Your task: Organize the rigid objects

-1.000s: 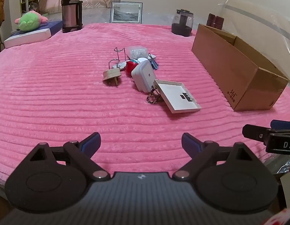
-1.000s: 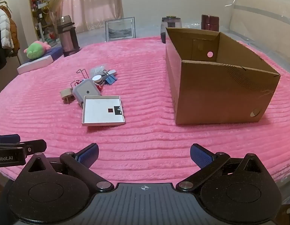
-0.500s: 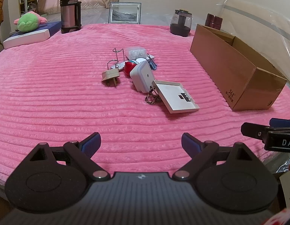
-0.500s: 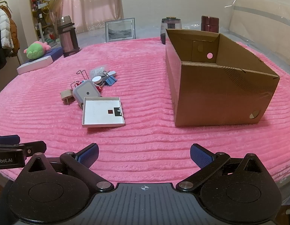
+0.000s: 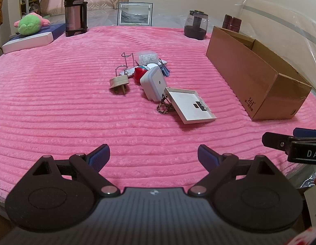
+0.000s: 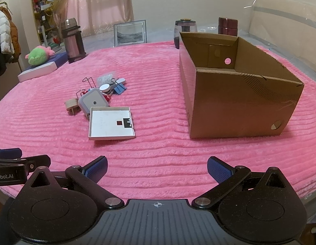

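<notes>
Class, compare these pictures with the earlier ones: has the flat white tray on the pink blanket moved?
No. In the right wrist view the white tray lies at the same spot beside the cardboard box, its far edge against the white adapter as before.

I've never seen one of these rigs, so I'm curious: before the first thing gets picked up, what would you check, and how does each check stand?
1. Left gripper open, nothing between its pads: ok.
2. Right gripper open, nothing held: ok.
3. Box upright, top open: ok.
4. Box free of contents: cannot tell, floor hidden.
5. White tray reachable at the pile's near edge: ok.
6. Tray free of the white adapter: cannot tell, they look touching.
</notes>
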A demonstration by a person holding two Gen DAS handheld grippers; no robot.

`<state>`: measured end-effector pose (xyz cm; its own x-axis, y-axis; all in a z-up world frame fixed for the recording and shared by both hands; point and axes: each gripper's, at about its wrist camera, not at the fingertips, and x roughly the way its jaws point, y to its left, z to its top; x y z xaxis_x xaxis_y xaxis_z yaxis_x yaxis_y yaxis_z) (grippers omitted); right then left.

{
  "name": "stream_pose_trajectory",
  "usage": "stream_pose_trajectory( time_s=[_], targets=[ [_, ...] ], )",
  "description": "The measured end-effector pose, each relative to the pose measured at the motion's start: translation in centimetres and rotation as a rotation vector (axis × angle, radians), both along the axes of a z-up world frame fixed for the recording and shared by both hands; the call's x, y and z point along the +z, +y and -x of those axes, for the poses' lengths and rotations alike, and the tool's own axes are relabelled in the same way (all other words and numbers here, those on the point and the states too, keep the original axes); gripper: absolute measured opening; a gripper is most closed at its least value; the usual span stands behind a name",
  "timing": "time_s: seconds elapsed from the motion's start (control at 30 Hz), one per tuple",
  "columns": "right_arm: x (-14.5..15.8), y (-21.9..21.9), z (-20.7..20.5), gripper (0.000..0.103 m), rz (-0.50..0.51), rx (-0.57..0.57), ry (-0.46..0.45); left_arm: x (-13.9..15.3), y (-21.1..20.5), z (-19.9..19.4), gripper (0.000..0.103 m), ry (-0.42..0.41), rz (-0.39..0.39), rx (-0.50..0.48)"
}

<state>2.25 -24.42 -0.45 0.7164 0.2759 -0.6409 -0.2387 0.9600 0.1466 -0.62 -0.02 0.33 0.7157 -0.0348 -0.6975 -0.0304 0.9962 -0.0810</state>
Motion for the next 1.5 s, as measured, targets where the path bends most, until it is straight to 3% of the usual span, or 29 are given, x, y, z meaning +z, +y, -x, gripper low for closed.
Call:
stream_pose_trajectory(
  time_s=[0.97, 1.5],
  targets=[
    [-0.7, 0.0, -0.3, 0.101, 0.003, -0.003, 0.007, -0.7, 0.0, -0.2, 0.091, 0.008, 0.007, 0.001],
    [-1.5, 1.3, -0.8, 0.101, 0.0, 0.019, 0.008, -1.3, 1.4, -0.9, 0.089, 0.017, 0.051, 0.007]
  ],
)
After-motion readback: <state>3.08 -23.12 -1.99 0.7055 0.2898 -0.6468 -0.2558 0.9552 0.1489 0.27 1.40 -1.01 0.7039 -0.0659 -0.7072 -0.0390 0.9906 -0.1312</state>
